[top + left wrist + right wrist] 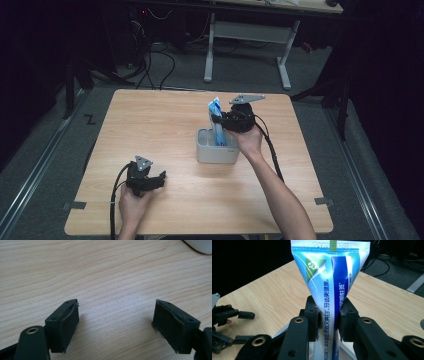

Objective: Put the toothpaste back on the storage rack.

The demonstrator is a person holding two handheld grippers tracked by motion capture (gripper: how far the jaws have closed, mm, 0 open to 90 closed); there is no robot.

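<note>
High view: right tool (218,120) pinches toothpaste tube (217,122) over caddy (216,152), mid-table.

Dim lab, black curtains (30,60), cables (155,65) (tangled on floor), wooden table (150,115), desk frame (250,35)

— Is any writing showing?
— The toothpaste tube (329,285), standing at the centre of the right gripper view, is carrying white Chinese characters running along its blue band, and an embossed code at its top crimp is starting "EXP", the digits blurring.
— Anything else?
— A green emblem at its upper left, unreadable.
</note>
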